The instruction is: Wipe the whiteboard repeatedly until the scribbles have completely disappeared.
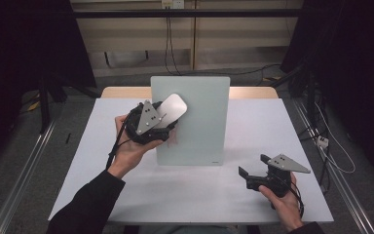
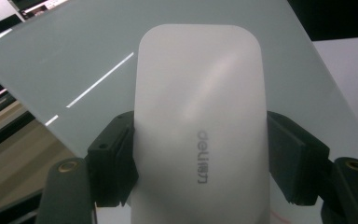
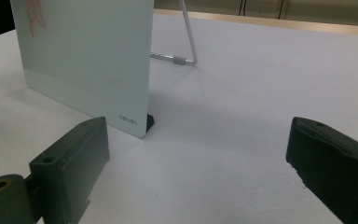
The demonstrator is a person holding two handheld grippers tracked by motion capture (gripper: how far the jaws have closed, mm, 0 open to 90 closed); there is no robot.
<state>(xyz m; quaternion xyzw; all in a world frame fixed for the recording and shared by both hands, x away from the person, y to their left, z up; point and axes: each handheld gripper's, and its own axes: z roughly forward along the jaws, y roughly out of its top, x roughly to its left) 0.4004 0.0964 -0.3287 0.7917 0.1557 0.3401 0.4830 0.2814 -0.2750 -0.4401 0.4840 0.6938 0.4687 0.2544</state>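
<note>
- Dark curtains and grey flooring are framing one white surface (image 1: 185, 195), with a strip of wood showing along its far edge.
- One pale glass board (image 1: 199, 122) is standing upright near the middle of the surface, leaning back on one thin metal stand (image 3: 186, 42) seen behind it in the right gripper view.
- Faint reddish marks (image 3: 36, 16) are showing on the board's face.
- One white rounded eraser (image 1: 171, 109) with a grey brand word on it is sitting in front of the board's upper left part, raised off the surface.
- Two sets of tongs are in play.
- Left tongs (image 1: 161, 123) are pinching the eraser by its two long sides, one black pad on each side.
- Right tongs (image 1: 251, 171) are spread wide with nothing between them, held low at the near right, well apart from the board.
- Two hands are gripping the tools, one dark sleeve (image 1: 87, 204) showing at the near left.
</note>
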